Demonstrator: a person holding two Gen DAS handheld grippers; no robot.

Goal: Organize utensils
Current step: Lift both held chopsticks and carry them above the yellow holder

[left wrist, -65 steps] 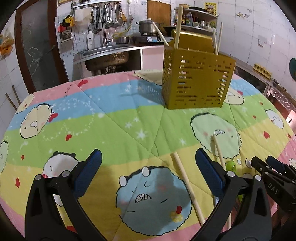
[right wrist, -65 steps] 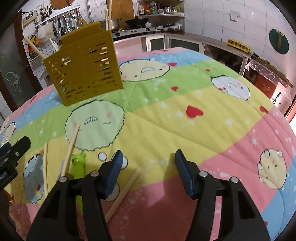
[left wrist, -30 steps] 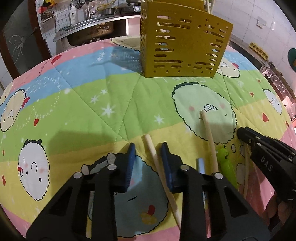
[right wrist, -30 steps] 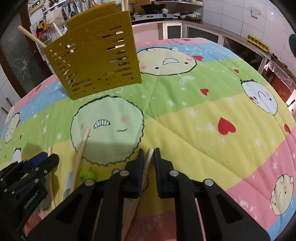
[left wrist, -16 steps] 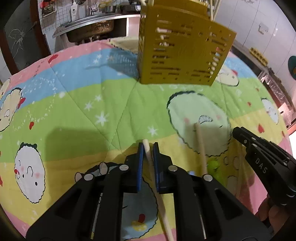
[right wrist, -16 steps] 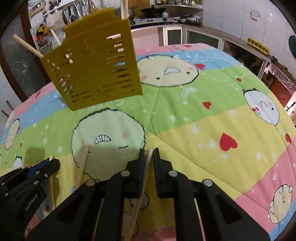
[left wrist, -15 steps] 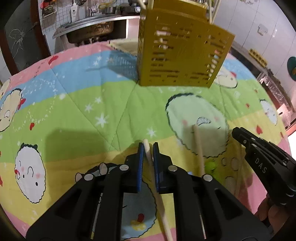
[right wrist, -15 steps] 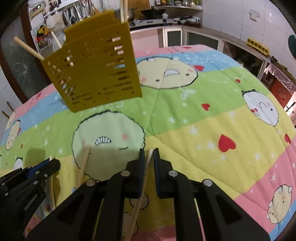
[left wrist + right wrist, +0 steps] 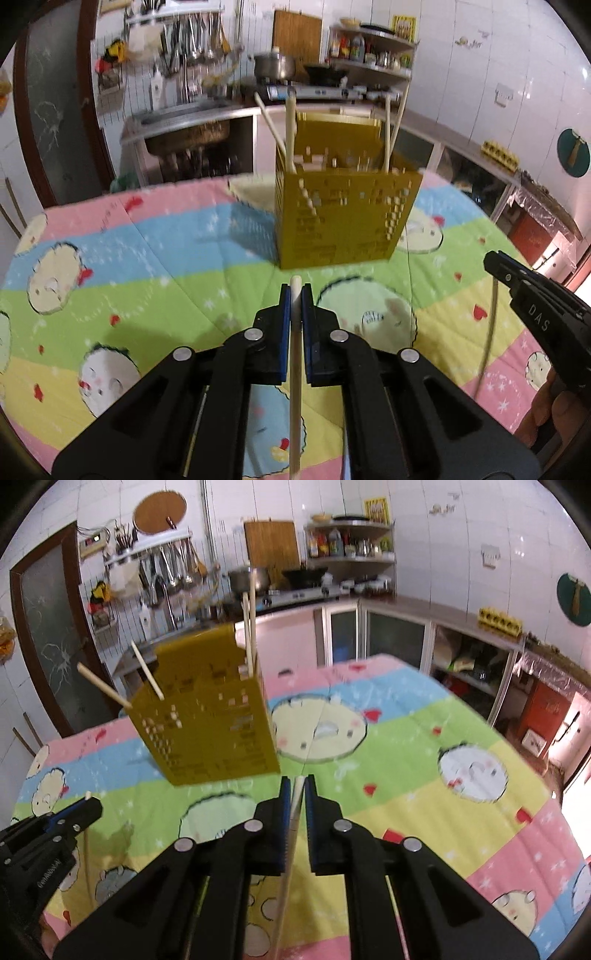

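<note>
A yellow perforated utensil holder (image 9: 345, 218) stands on the table at the far middle with several wooden chopsticks (image 9: 290, 133) in it; it also shows in the right wrist view (image 9: 210, 712). My left gripper (image 9: 295, 295) is shut on a wooden chopstick (image 9: 295, 369), held above the cloth in front of the holder. My right gripper (image 9: 297, 786) is shut on another chopstick (image 9: 290, 845), lifted, just right of the holder's near corner. Each gripper shows in the other's view: the right one (image 9: 532, 306), the left one (image 9: 55, 827).
A colourful cartoon quilt (image 9: 147, 280) covers the round table. A kitchen counter with sink (image 9: 184, 118), a stove with pots and shelves stands behind. A dark door (image 9: 55, 642) is at the far left.
Both grippers closed on chopsticks lying on the cloth, then lifted them and tilted up toward the yellow holder. The green-handled utensil and the third chopstick are out of view.
</note>
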